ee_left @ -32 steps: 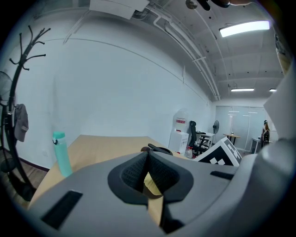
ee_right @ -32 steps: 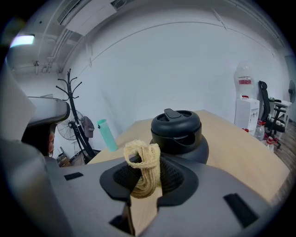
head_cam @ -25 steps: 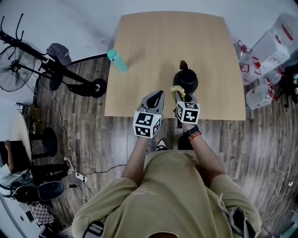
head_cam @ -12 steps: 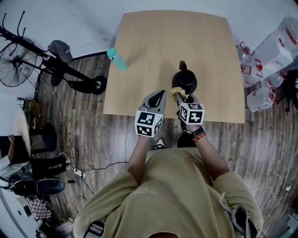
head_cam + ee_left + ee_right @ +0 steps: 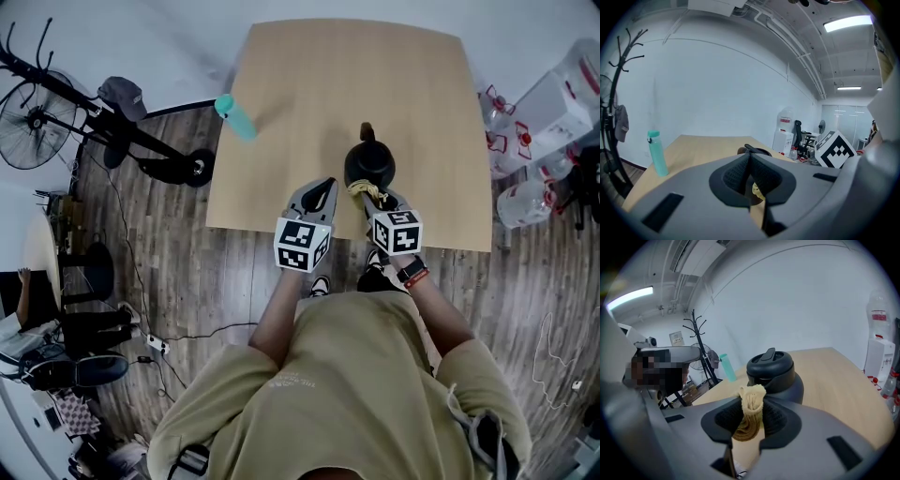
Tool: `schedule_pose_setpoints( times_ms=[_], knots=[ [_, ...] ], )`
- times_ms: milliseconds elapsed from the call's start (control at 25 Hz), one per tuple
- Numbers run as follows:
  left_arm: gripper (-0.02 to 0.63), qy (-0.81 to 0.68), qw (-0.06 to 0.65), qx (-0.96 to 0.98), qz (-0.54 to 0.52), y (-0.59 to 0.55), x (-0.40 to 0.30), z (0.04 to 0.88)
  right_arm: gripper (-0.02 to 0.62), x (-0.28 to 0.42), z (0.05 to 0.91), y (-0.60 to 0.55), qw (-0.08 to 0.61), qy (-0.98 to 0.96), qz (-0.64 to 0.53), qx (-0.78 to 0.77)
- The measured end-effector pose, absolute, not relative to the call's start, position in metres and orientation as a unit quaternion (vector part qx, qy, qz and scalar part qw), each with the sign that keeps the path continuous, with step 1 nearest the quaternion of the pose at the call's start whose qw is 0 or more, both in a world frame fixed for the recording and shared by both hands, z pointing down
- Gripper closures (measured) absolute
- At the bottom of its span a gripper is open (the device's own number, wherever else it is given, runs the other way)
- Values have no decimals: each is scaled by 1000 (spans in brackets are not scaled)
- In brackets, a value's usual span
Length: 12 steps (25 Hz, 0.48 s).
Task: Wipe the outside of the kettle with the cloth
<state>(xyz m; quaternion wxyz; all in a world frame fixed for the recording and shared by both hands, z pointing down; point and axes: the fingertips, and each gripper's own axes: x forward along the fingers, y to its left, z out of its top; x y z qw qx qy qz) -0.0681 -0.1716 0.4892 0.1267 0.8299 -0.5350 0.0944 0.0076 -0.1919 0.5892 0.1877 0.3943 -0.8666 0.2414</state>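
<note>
Seen from above, a black kettle stands at centre frame, near the lower edge of the table. The right gripper pinches a bunched yellow cloth that seems to touch the kettle's near side. Over the last second it has slid slightly right, so wiping appears under way. The left gripper, jaws pressed together on nothing, hovers just left of the kettle

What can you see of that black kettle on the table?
The black kettle has a rounded body, a lid with a raised tab and a spout pointing away from the person. It stands upright near the front edge of the wooden table. The right gripper holds a yellow cloth at its near side.
</note>
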Motion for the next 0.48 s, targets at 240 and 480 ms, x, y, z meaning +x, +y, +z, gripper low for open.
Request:
schedule_pose_setpoints(
  times_ms=[240, 480],
  knots=[
    [581, -538, 127, 828, 97, -178, -60, 490, 479, 23, 589, -194, 204, -880, 237, 358],
    [581, -546, 129, 822, 98, -186, -55, 491, 479, 37, 588, -199, 231, -890, 214, 329]
  ],
)
